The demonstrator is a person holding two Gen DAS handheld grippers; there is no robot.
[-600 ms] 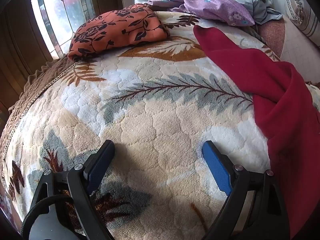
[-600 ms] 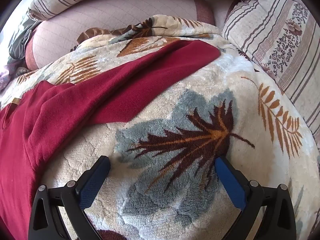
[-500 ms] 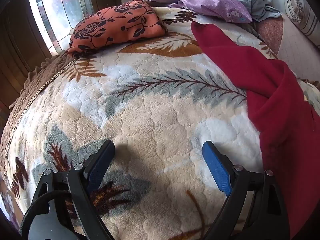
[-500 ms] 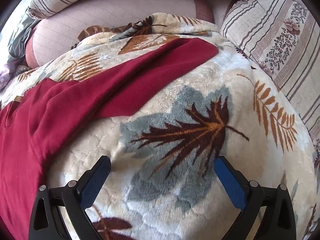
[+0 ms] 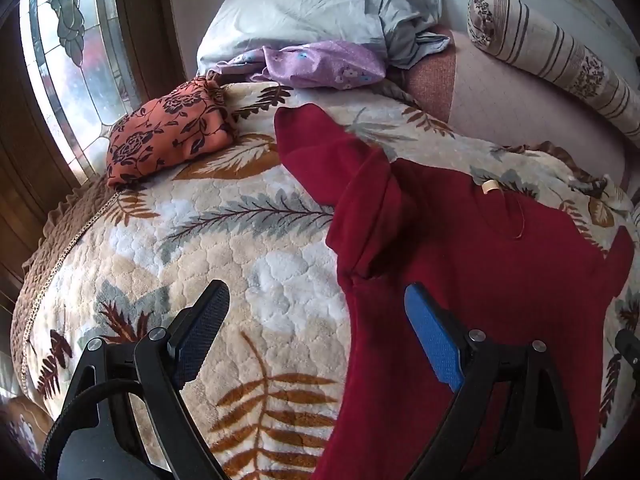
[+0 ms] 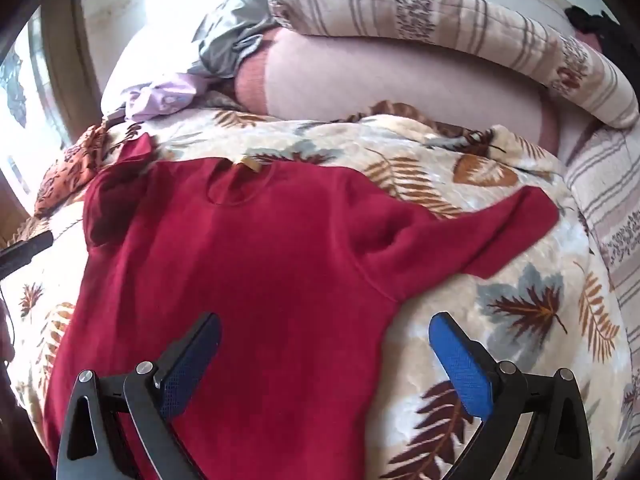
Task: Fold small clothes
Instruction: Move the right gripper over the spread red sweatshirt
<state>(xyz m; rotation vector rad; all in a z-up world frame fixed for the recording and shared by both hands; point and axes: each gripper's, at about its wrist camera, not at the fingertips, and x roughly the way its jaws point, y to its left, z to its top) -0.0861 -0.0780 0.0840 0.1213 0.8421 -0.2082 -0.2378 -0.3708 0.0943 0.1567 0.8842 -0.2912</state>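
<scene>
A dark red long-sleeved top lies spread flat, neck away from me, on a leaf-patterned blanket. It also shows in the right wrist view, with one sleeve stretched out to the right. The other sleeve points up and left. My left gripper is open and empty above the top's left side edge. My right gripper is open and empty above the top's right side, near the armpit.
A folded orange floral cloth lies at the blanket's far left by a window. Purple cloth and grey bedding lie behind. A striped bolster and pink mattress are at the back.
Both grippers have drawn back and risen, and turned towards the middle. The whole top is now in view, where before only a sleeve showed in each view. Both stay open.
</scene>
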